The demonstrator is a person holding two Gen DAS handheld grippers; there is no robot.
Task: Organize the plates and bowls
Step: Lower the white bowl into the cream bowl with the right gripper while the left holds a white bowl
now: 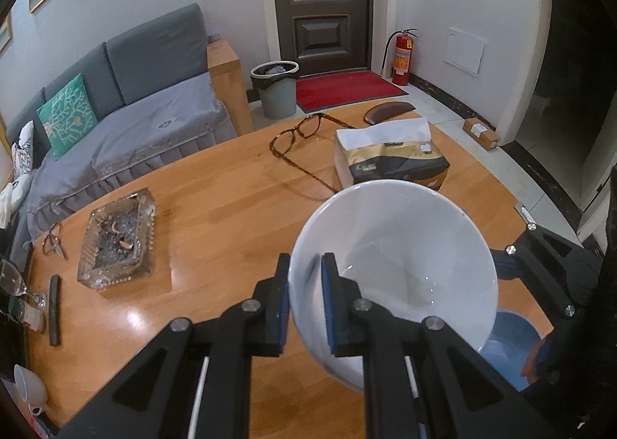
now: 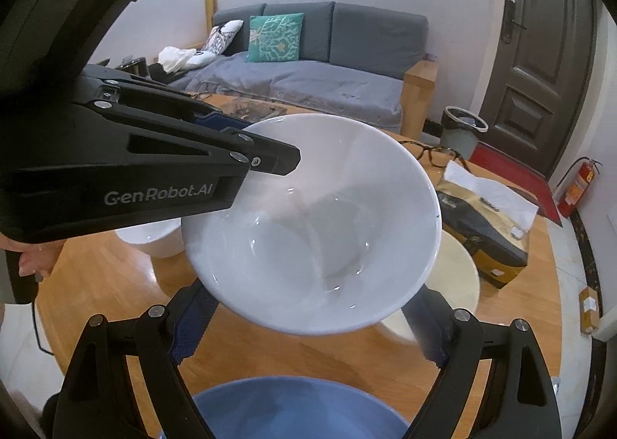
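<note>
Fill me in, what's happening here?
A person holds a gripper in each hand over the wooden table. The left gripper is shut on the rim of a white bowl, holding it in the air, tilted. The right gripper has wide jaws either side of the bowl's underside; contact is unclear. A blue bowl sits below.

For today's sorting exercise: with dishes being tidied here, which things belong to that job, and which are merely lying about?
Belonging to the job:
- white bowl, pinched at its rim by the left tool
- blue bowl
- cream plate
- right tool, jaws wide around the white bowl

Lying about:
- glasses
- tissue box
- ashtray
</note>
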